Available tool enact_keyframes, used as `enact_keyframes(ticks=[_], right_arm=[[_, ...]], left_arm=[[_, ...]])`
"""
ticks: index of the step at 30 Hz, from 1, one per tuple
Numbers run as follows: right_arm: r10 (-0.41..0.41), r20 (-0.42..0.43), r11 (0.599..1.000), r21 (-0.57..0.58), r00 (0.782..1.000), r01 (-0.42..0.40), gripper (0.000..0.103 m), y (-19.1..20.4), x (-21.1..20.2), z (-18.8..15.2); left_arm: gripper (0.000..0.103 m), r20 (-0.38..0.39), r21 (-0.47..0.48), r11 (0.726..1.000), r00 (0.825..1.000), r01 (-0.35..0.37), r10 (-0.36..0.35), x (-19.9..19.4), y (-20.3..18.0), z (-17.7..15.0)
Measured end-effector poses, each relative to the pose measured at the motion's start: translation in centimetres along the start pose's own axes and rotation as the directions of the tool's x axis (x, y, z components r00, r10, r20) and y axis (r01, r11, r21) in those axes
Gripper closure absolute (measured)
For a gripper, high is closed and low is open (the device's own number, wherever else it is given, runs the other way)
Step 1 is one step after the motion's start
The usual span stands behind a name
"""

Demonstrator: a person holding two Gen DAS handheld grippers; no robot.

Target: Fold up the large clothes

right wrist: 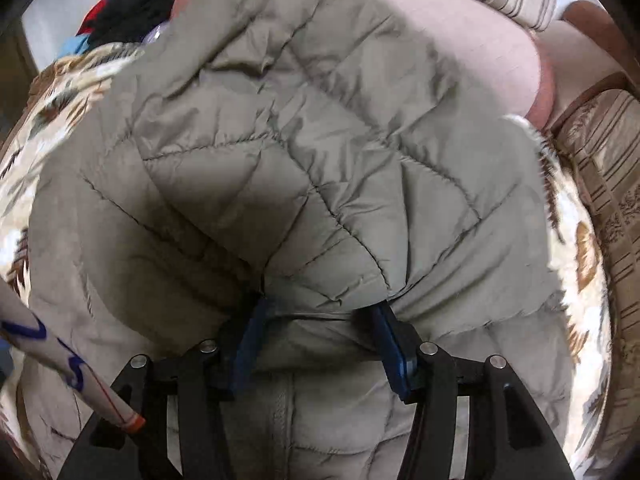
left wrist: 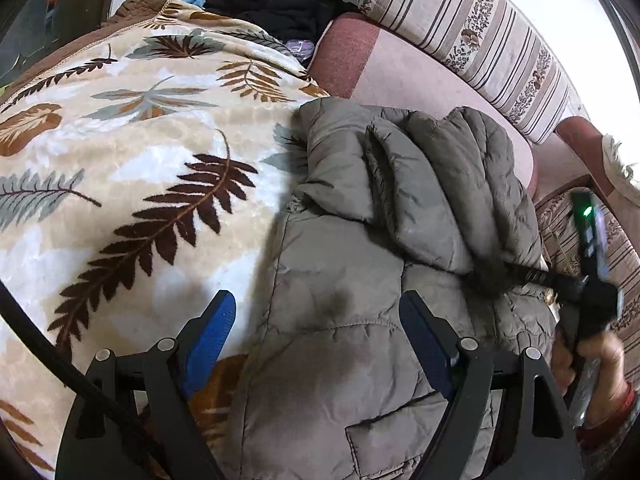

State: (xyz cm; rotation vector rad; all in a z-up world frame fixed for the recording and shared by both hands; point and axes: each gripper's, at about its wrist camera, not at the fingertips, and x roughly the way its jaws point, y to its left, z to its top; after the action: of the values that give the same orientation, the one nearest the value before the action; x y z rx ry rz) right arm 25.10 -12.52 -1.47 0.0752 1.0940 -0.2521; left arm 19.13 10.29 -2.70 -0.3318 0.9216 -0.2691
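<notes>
Right gripper (right wrist: 316, 332) nearest: jaws closed partway on a bunched fold of the grey quilted jacket (right wrist: 280, 152), fabric pinched between the blue pads. Left gripper (left wrist: 316, 332) just above the jacket's near left edge, jaws spread wide, holding nothing.

Jacket lies across the leaf-print blanket (left wrist: 120, 160), a sleeve or hood part doubled over its top. Right of the jacket, the right hand (left wrist: 592, 364) on its handle. Beyond the jacket, pink cushion (left wrist: 420, 80), then a striped bolster (left wrist: 472, 28). Dark clothes pile (left wrist: 276, 4) beyond the blanket.

Risk, as I judge it: padding is slick and puffy; a shallow pinch could slip under pull, and the doubled part could spring open. Plush blanket may drag along.
</notes>
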Motion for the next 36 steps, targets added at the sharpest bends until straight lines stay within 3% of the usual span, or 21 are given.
enact_keyframes(ticks=[4,9,11,14,17,20,23,25,28,30,31,32,36], right_arm=[[-0.013,0.113,1.0,0.03,0.994,0.01,0.044,-0.2,-3.7,1.3],[-0.061,0.242,0.998,0.039,0.968,0.053,0.044,1.4,-6.3,4.6],[-0.048,0.232,0.999,0.027,0.971,0.043,0.044,3.3,-5.8,5.7],[0.0,0.138,1.0,-0.012,0.99,0.002,0.044,6.4,-2.2,6.4],[-0.034,0.039,0.996,-0.079,0.999,0.037,0.041,8.7,2.4,5.5],[-0.064,0.057,0.99,-0.121,0.996,0.07,0.041,9.1,2.2,5.5],[-0.013,0.163,0.997,-0.07,0.987,0.025,0.042,8.4,-1.8,5.6],[0.067,0.221,0.996,-0.079,0.973,-0.051,0.042,8.7,-4.4,5.1],[0.226,0.166,0.969,-0.139,0.96,-0.204,0.043,10.6,-5.1,4.6],[0.319,0.08,0.935,-0.186,0.944,-0.3,0.059,12.5,-4.3,4.1],[0.334,0.051,0.927,-0.201,0.941,-0.318,0.077,13.3,-3.7,3.9],[0.332,0.023,0.922,-0.217,0.943,-0.319,0.086,14.2,-2.8,3.8],[0.222,-0.003,0.947,-0.239,0.975,-0.216,0.086,16.4,0.8,4.0]], left_arm=[[0.02,0.018,-0.008,1.0,1.0,0.002,-0.002,-0.5,0.2,0.1],[0.02,0.003,-0.009,1.0,1.0,0.016,-0.016,-0.4,0.3,0.1],[0.02,0.005,-0.009,1.0,1.0,0.021,-0.021,-0.5,0.2,0.2],[0.02,0.009,-0.006,1.0,1.0,0.016,-0.016,-0.6,0.2,0.3],[0.02,0.005,-0.016,1.0,1.0,0.012,-0.012,-0.6,0.4,0.3],[0.02,0.001,-0.028,1.0,1.0,0.014,-0.014,-0.5,0.7,0.4],[0.02,-0.002,-0.04,0.999,1.0,0.02,-0.02,-0.5,0.9,0.6],[0.02,-0.001,-0.049,0.999,1.0,0.022,-0.022,-0.5,1.1,0.6],[0.02,-0.001,-0.06,0.998,1.0,0.025,-0.025,-0.6,1.4,0.6],[0.02,-0.001,-0.063,0.998,1.0,0.021,-0.021,-0.7,1.5,0.6],[0.02,-0.002,-0.064,0.998,1.0,0.022,-0.022,-0.7,1.5,0.7],[0.02,-0.001,-0.065,0.998,1.0,0.024,-0.024,-0.7,1.6,0.7],[0.02,0.005,-0.056,0.998,1.0,0.016,-0.016,-0.7,1.6,0.7]])
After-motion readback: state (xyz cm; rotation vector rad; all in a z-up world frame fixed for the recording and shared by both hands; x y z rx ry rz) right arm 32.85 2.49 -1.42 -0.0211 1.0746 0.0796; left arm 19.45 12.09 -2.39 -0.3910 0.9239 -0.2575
